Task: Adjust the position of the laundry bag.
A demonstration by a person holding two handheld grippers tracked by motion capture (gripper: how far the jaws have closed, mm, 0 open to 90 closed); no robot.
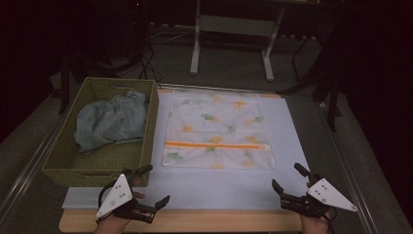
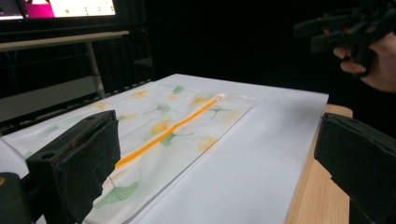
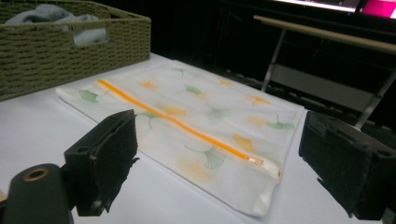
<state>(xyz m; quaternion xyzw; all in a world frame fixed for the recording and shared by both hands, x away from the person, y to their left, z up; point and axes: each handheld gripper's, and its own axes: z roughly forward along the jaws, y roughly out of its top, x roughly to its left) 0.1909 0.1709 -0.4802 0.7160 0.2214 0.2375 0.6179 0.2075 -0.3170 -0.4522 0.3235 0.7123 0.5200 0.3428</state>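
A flat white laundry bag (image 1: 216,129) printed with green and orange leaves lies on the white table cover; an orange zipper (image 1: 214,145) runs across it near its front edge. A crumpled pale blue-green garment (image 1: 112,119) sits in the woven green basket (image 1: 56,161) to the bag's left. My left gripper (image 1: 153,185) is held at the front left corner, beside the basket, open and empty. My right gripper (image 1: 289,178) hovers at the front right, open and empty. The bag (image 2: 173,126) lies beyond my left gripper (image 2: 215,140). My right gripper (image 3: 217,140) faces the zipper's pull end (image 3: 254,161).
A wooden table edge (image 1: 195,222) runs along the front below the white cover (image 1: 219,187). A metal rail (image 1: 24,170) borders the left side. White desk legs (image 1: 195,44) and cables stand on the floor behind. The other hand's gripper (image 2: 345,28) shows far right.
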